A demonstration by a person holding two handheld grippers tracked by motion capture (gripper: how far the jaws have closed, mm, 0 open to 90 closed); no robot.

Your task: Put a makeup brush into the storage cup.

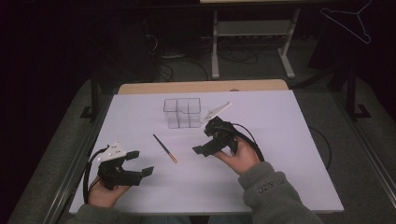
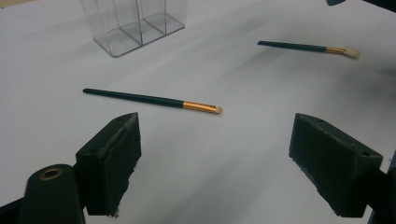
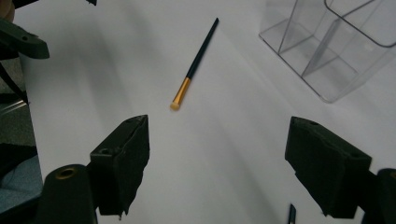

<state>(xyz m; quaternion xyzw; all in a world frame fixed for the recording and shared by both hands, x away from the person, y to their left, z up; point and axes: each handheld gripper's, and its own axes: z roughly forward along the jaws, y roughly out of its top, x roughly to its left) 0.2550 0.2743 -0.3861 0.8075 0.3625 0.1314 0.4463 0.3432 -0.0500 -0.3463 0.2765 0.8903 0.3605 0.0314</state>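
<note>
A dark-handled makeup brush (image 1: 165,148) (image 2: 154,100) (image 3: 194,65) with a gold ferrule lies on the white table top (image 1: 280,140), in front of a clear compartment organizer (image 1: 182,112) (image 2: 135,23) (image 3: 331,46). A second brush (image 2: 308,47) lies further right; its dark handle end (image 3: 291,214) shows by my right jaws. My left gripper (image 1: 141,163) (image 2: 215,128) rests open at the front left, nothing between its jaws. My right gripper (image 1: 205,140) (image 3: 217,128) is held open above the table right of the first brush and in front of the organizer, holding nothing.
The white top ends at a wooden strip (image 1: 201,87) at the back and at metal rails on both sides. Black cables (image 1: 250,137) trail from the grippers. The left gripper's jaw (image 3: 23,42) shows at the top left of the right gripper view. A wire hanger (image 1: 355,21) hangs at the far right.
</note>
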